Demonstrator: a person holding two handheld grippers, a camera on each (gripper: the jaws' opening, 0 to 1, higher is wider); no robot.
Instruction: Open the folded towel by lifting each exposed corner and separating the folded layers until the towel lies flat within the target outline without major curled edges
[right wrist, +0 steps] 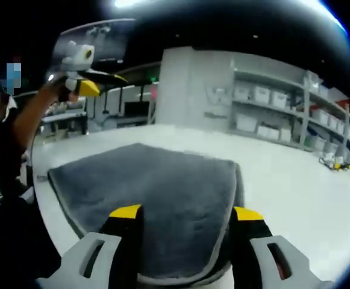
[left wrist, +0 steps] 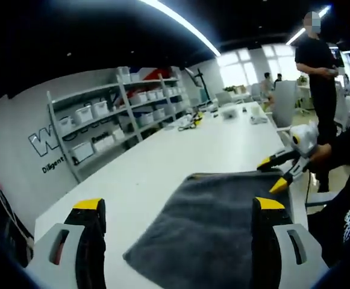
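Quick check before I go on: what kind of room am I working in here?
Probably a lab or workshop in an open office. A long white table holds the grey towel, wall shelving carries rows of white storage bins, and a person stands near bright windows beyond.

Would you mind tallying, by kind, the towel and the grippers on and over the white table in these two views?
Grey towel: 1, folded on the white table.
Two-jaw grippers: 2, namely the left gripper and the right gripper, both with jaws apart and holding nothing.
Total: 3.
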